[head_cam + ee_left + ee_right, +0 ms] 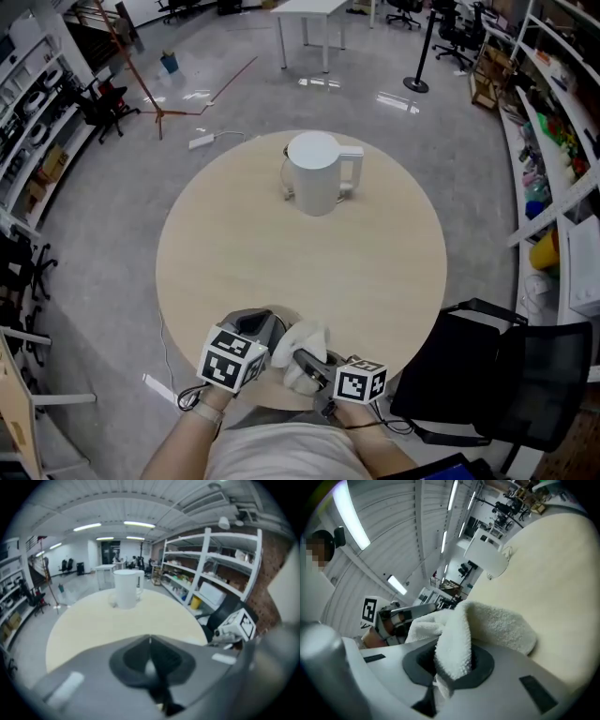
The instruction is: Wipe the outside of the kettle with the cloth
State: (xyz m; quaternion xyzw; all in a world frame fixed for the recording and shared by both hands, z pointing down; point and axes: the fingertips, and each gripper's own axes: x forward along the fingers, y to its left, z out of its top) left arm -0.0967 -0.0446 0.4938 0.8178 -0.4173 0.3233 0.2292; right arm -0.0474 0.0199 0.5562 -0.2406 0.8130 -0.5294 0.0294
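A white kettle (316, 173) with its handle to the right stands upright on the far half of the round beige table (375, 272). Both grippers hover over the table's near edge, far from the kettle. My right gripper (307, 362) is shut on a white terry cloth (306, 345), and in the right gripper view the cloth (487, 625) bulges out of the jaws, with the kettle (485, 555) beyond. My left gripper (265, 330) sits just left of the cloth. Its jaws meet with nothing between them in the left gripper view (150, 641), where the kettle (126, 588) stands straight ahead.
A thin cord (286, 178) lies by the kettle's left side. A black chair (497, 375) stands close to the table's right front. Shelving (553, 141) lines the right wall, and a white table (309, 23) stands further back on the grey floor.
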